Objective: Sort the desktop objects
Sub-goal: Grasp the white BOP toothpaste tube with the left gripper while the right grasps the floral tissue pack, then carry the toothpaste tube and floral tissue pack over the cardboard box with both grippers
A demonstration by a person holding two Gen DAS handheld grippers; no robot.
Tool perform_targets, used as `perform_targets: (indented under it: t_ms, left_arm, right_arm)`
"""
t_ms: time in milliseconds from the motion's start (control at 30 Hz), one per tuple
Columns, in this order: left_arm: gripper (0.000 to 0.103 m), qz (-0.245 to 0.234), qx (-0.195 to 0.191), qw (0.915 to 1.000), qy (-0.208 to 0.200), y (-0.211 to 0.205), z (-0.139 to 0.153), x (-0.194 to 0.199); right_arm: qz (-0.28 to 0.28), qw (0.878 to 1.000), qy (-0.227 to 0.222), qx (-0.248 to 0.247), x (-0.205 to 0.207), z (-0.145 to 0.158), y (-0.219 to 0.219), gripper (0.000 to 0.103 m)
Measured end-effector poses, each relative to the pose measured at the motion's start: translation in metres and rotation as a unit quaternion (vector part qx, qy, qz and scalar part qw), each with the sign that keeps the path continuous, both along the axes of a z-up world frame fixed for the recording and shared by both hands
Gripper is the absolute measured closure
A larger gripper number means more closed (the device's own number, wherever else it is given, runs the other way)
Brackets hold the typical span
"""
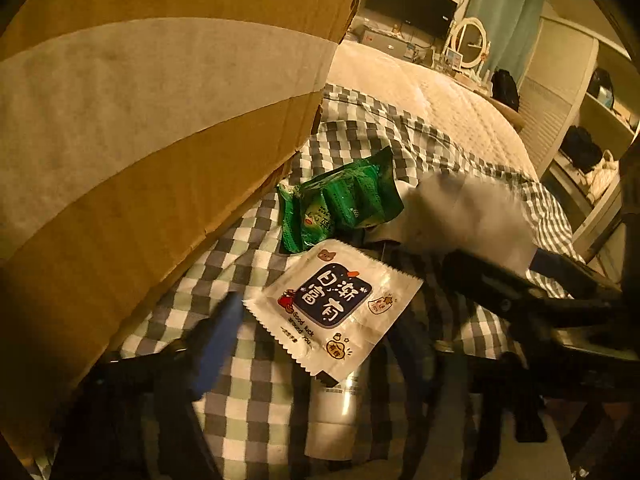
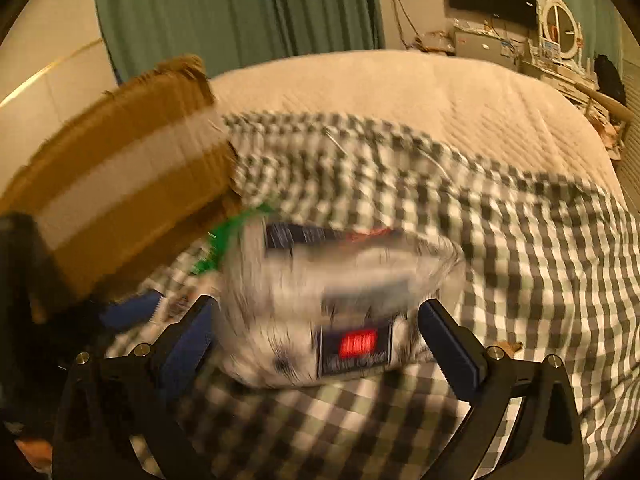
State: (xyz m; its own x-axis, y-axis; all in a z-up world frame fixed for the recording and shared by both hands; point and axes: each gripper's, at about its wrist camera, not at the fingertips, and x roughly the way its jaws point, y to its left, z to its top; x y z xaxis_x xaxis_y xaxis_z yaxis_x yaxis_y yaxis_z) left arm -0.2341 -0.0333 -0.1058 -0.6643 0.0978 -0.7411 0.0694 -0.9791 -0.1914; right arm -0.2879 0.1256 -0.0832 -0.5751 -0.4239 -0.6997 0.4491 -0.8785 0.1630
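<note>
Right wrist view is motion-blurred; the whitish bag (image 2: 320, 312) is smeared, label unreadable. Right gripper (image 2: 316, 340) jaws are spread wide, bag between them, contact can't be told. Left gripper (image 1: 332, 320): only one blue finger (image 1: 218, 340) is seen clearly, jaw state can't be told. White sachet (image 1: 332, 308) and green packet (image 1: 340, 200) lie on checked cloth (image 1: 248, 400), by cardboard box (image 1: 160, 120).

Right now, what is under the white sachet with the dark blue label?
The white sachet lies on the checked cloth, its near corner overlapping a white bottle-like item. That item's upper end is covered; anything else beneath cannot be seen.
</note>
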Motion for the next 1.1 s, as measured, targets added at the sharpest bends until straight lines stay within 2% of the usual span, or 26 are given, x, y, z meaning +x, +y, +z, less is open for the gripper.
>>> perform_targets:
  t_ms: [33, 100, 200, 267, 367, 400, 567, 633, 667, 700, 733, 833, 867, 900, 933, 1000, 1100]
  left_arm:
    - [0.041, -0.002, 0.001, 1.0, 0.0, 0.001, 0.0, -0.001]
    - [0.05, -0.008, 0.0, 1.0, -0.001, 0.001, 0.002, 0.0]
    - [0.059, -0.017, -0.007, 0.9998, -0.002, 0.003, 0.005, 0.005]
    - [0.067, -0.02, -0.012, 0.9997, 0.0, 0.004, 0.006, 0.007]
    - [0.071, -0.023, -0.026, 0.9994, 0.003, 0.007, 0.009, 0.009]
    - [0.074, -0.024, -0.031, 0.9992, 0.005, 0.008, 0.01, 0.011]
    - [0.074, -0.029, -0.052, 0.9981, 0.013, 0.015, 0.013, 0.016]
    - [0.07, -0.024, -0.071, 0.9972, 0.009, 0.019, 0.012, 0.018]
    - [0.057, -0.02, -0.082, 0.9964, 0.009, 0.02, 0.012, 0.02]
    - [0.039, -0.021, -0.084, 0.9962, 0.009, 0.02, 0.012, 0.022]
    - [0.035, -0.02, -0.081, 0.9965, 0.014, 0.019, 0.012, 0.024]
    - [0.035, -0.016, -0.066, 0.9977, 0.01, 0.017, 0.01, 0.022]
    - [0.037, -0.016, -0.064, 0.9978, -0.004, 0.018, 0.007, 0.018]
    - [0.048, -0.017, -0.066, 0.9974, -0.023, 0.018, 0.0, 0.014]
    - [0.053, -0.015, -0.069, 0.9972, -0.023, 0.014, -0.002, 0.013]
    - [0.075, -0.027, -0.063, 0.9974, -0.02, 0.014, -0.002, 0.015]
    - [0.076, -0.04, -0.079, 0.9959, -0.019, 0.018, 0.001, 0.016]
  right_arm:
    - [0.001, 1.0, -0.005, -0.013, 0.0, -0.002, 0.004, 0.005]
    - [-0.004, 0.999, -0.012, -0.034, -0.002, -0.004, 0.013, 0.021]
    - [-0.006, 1.0, -0.007, -0.029, 0.0, 0.001, 0.017, 0.045]
    - [-0.008, 1.0, -0.001, -0.025, 0.001, 0.005, 0.019, 0.053]
    - [-0.014, 0.999, 0.005, -0.034, 0.004, 0.008, 0.024, 0.063]
    - [-0.015, 0.999, 0.007, -0.032, 0.004, 0.009, 0.025, 0.065]
    - [-0.017, 0.999, 0.008, -0.035, 0.003, 0.013, 0.025, 0.067]
    - [-0.017, 0.999, 0.002, -0.045, 0.002, 0.013, 0.026, 0.067]
    - [-0.017, 0.999, 0.003, -0.047, 0.002, 0.013, 0.027, 0.067]
    - [-0.017, 0.999, 0.001, -0.048, 0.002, 0.012, 0.027, 0.067]
    - [-0.016, 0.999, -0.001, -0.05, 0.002, 0.011, 0.028, 0.067]
    - [-0.017, 0.998, -0.005, -0.055, 0.001, 0.011, 0.028, 0.067]
    - [-0.017, 0.998, -0.005, -0.055, 0.002, 0.01, 0.028, 0.067]
    - [-0.016, 0.998, -0.004, -0.056, 0.002, 0.011, 0.029, 0.067]
    - [-0.016, 0.998, -0.005, -0.058, 0.001, 0.011, 0.029, 0.067]
    - [-0.017, 0.998, -0.005, -0.061, 0.001, 0.011, 0.028, 0.067]
    - [-0.017, 0.998, -0.005, -0.062, 0.001, 0.011, 0.028, 0.067]
